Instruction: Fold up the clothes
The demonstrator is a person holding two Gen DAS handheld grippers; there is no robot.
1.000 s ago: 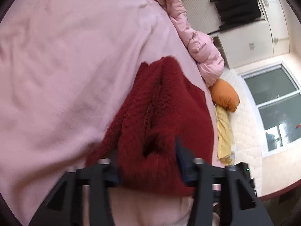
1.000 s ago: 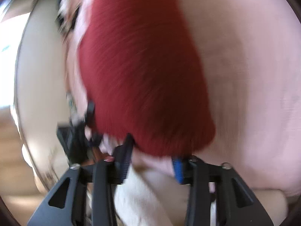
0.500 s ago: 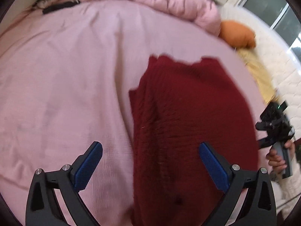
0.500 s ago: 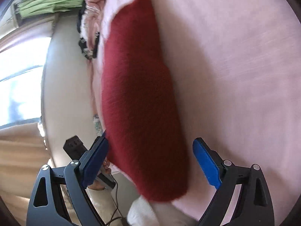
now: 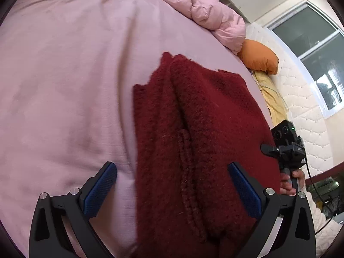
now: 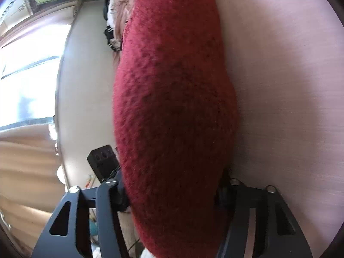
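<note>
A dark red fuzzy knit sweater (image 5: 200,142) lies folded on the pink bed sheet (image 5: 64,81). My left gripper (image 5: 172,185) is open, its blue pads (image 5: 101,191) wide apart, with the sweater's near edge between them. In the right wrist view the sweater (image 6: 174,99) fills the middle. My right gripper (image 6: 172,193) has its jaws close against the sweater's near end, with thick cloth bulging between them. The right gripper also shows in the left wrist view (image 5: 286,148) at the sweater's right edge, held by a hand.
A pink puffy jacket (image 5: 206,15), an orange cushion (image 5: 258,57) and a yellow garment (image 5: 271,94) lie along the far right side of the bed. White cupboards and a window stand behind. A light bed edge (image 6: 86,86) and wooden floor show on the right wrist view's left.
My left gripper opened a second ago and let the sweater down onto the sheet. My right gripper opened half a second ago and has now narrowed around the sweater's near end.
</note>
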